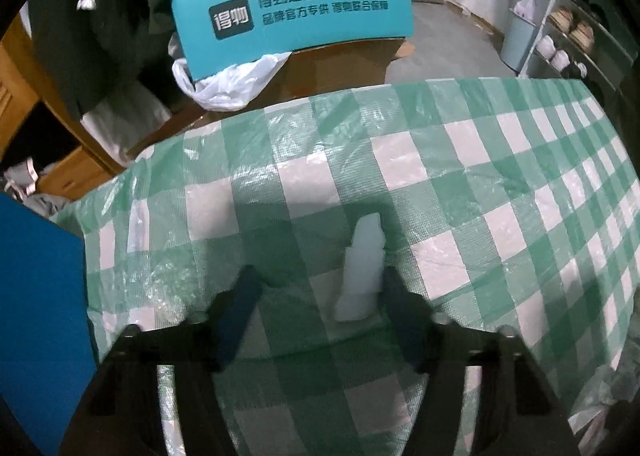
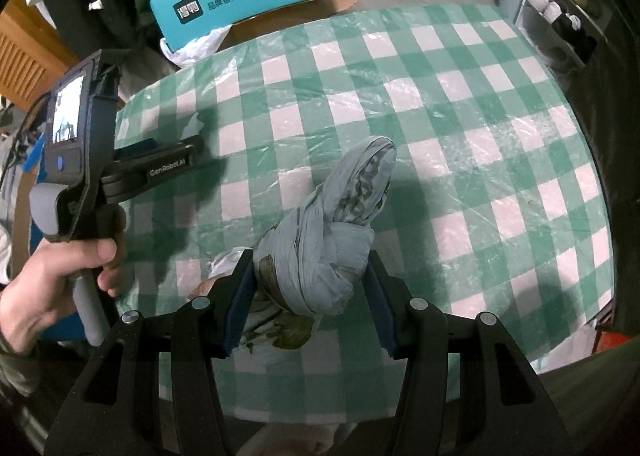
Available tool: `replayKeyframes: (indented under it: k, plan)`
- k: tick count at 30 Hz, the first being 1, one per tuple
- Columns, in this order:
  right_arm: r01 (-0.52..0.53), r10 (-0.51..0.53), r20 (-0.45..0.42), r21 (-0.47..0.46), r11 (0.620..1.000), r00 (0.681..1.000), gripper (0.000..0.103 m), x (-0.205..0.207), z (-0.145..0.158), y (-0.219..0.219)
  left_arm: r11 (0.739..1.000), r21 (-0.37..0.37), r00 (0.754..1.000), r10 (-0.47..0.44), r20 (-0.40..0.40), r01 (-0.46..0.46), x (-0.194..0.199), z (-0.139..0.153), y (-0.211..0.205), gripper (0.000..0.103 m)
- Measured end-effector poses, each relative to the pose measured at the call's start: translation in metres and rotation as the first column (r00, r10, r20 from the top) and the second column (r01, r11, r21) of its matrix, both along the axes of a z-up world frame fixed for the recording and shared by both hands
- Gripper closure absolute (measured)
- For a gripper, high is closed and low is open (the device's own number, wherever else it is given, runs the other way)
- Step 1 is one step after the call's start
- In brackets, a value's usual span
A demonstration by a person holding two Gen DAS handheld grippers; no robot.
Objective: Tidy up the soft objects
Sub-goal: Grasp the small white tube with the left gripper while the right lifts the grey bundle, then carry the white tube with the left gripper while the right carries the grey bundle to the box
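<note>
A knotted grey-blue cloth bundle [image 2: 320, 248] sits clamped in the right gripper [image 2: 312, 296] above the green-checked tablecloth [image 2: 440, 95]. At nine o'clock, the left gripper [image 1: 316, 296], half-open, brackets a white soft piece [image 1: 360, 268], touching only one pad. A lopsided close could tip it away.

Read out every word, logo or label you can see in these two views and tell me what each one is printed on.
"GenRobot.AI": on the black arm of the left claw.
"得物": dark square logo on the teal box.
"得到运动×潮流×好物": large line on the same box.
Smaller line beneath it: Chinese characters, too blurred to read with certainty.
Small screen on the left device: shows a picture, no readable text.
</note>
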State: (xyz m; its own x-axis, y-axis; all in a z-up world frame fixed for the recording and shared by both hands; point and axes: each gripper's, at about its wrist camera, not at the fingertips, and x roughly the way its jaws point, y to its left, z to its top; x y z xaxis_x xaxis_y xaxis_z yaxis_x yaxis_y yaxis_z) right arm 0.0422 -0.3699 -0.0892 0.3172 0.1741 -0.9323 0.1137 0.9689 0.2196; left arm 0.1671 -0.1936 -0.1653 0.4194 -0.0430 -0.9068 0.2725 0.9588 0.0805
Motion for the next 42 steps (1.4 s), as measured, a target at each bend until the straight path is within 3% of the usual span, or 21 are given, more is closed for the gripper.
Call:
replayKeyframes:
  k: [4,7,12,13,16,29,30,42]
  plan:
    - [-0.001,0.001,0.0,-0.002,1.0,1.0,0.051,0.002,-0.001,0.0,0.998,-0.026,0.998,-0.06,-0.018,0.06,-0.004,0.002,-0.009,0.086]
    - [-0.01,0.01,0.003,-0.008,1.0,1.0,0.051,0.002,-0.001,0.002,0.996,-0.002,0.995,-0.095,-0.011,0.095,-0.01,0.004,-0.015,0.089]
    - [-0.015,0.015,0.011,-0.011,1.0,1.0,0.051,0.002,0.0,0.004,0.994,-0.024,0.993,-0.11,-0.032,0.109,-0.015,0.012,-0.012,0.091]
    - [0.007,-0.009,-0.024,-0.072,0.997,1.0,0.051,0.002,0.001,0.004,0.993,-0.029,0.993,-0.111,-0.033,0.111,-0.016,0.015,-0.01,0.091]
    - [0.008,-0.01,-0.016,-0.077,0.997,1.0,0.051,0.001,0.005,0.005,0.994,-0.035,0.993,-0.107,-0.04,0.105,-0.021,0.024,-0.005,0.091]
    - [-0.035,0.042,0.063,-0.102,0.994,0.997,0.051,0.002,0.029,0.026,0.991,0.052,0.992,-0.125,-0.002,0.125,-0.062,0.064,0.015,0.091]
    - [-0.058,0.064,0.095,-0.071,0.996,0.993,0.051,0.002,0.03,0.028,0.991,0.05,0.993,-0.122,-0.002,0.122,-0.065,0.067,0.017,0.091]
    - [-0.133,0.144,0.156,-0.078,0.988,0.977,0.051,0.002,0.053,0.064,0.998,0.013,0.998,-0.059,0.006,0.059,-0.104,0.103,0.055,0.091]
